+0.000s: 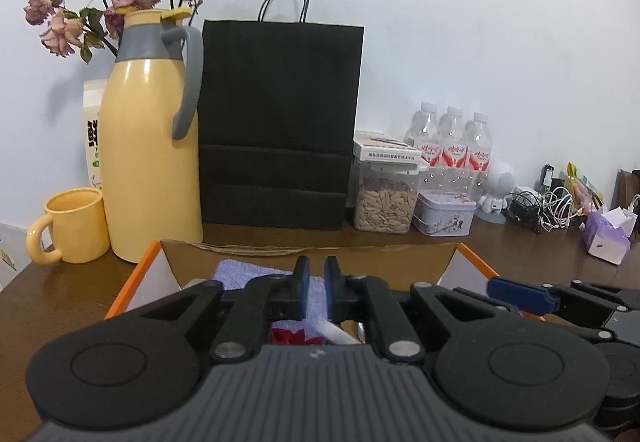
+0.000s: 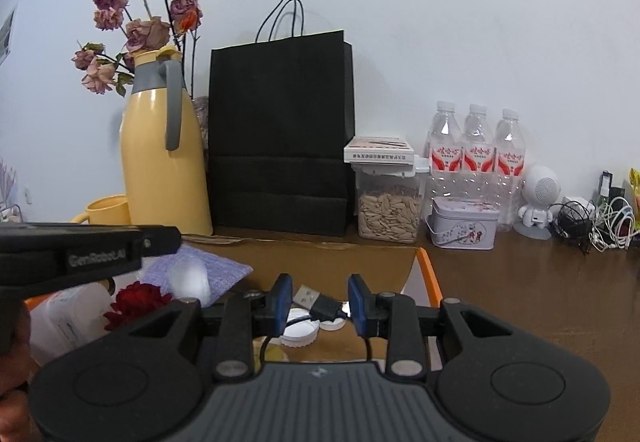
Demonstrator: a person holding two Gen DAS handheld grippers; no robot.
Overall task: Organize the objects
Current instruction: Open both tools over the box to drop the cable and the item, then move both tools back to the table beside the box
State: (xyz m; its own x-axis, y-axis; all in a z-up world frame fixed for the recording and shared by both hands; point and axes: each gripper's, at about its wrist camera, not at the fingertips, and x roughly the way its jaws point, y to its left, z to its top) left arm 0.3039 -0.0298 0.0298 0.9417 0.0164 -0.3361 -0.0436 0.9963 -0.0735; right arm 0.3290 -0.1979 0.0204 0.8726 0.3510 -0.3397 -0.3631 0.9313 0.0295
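USB cable (image 2: 320, 306) between right tool (image 2: 320, 308) pads, untouched, plug pointing up-left; left tool (image 1: 317, 292) slightly apart, empty. Three water bottles (image 2: 476, 145), two white caps (image 2: 300, 334).

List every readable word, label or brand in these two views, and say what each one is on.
"GenRobot.AI": on the side of the left tool, soft but readable in the right wrist view.
Red bottle labels: Chinese characters, too blurred to read.
Box on the seed jar: edge print too small.
Carton behind the flask: large dark character, partly hidden.
Tin: picture only, no legible words.
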